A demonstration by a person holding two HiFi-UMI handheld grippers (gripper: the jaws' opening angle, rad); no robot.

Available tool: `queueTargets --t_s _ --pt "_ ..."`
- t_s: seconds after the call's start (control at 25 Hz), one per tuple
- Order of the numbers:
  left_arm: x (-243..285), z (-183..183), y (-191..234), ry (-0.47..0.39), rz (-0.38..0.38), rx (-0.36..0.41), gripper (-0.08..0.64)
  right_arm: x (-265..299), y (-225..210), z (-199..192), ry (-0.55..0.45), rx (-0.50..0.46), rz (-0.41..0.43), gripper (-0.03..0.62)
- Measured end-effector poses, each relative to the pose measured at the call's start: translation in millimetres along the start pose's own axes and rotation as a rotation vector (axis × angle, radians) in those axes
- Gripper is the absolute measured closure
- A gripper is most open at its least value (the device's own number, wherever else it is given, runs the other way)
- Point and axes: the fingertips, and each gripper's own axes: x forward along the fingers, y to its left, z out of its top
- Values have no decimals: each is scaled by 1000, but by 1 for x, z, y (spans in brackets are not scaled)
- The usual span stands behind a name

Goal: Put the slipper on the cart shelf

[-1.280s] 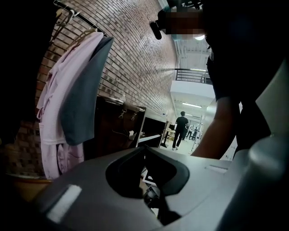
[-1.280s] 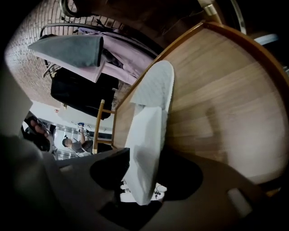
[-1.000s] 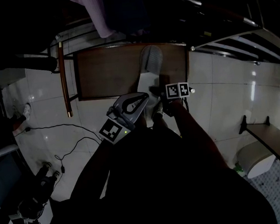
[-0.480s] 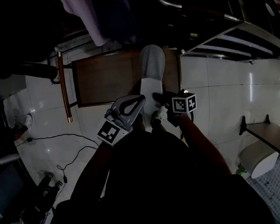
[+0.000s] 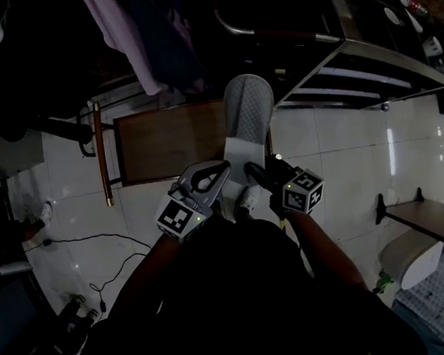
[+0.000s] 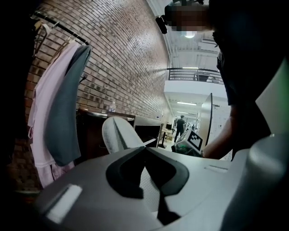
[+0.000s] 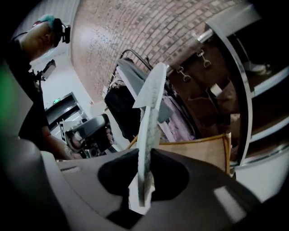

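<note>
Gripping: right tongs [image 7: 145,153] clenched on slipper [image 5: 247,112] heel | left tongs [image 6: 145,148] closed, tips beside that heel

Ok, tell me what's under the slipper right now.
In the head view, a brown wooden panel and white floor tiles lie below the held slipper. The slipper covers the panel's right end, so nothing there can be seen.
</note>
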Motion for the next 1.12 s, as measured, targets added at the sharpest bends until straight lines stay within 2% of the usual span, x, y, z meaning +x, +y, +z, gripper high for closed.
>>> queueTargets --t_s 0.24,0.48,0.8,1.12 --pt "2 34 -20 -40 -22 41 558 -40 39 54 -130 -148 0 528" --pt "4 52 -26 -71 -31 82 558 -62 72 105 -213 -307 -34 528" --pt "11 77 -37 -104 -56 97 558 -84 94 148 -306 -475 -94 528" --pt "8 88 -30 -120 -59 86 558 -92 98 162 -344 -516 -124 528"
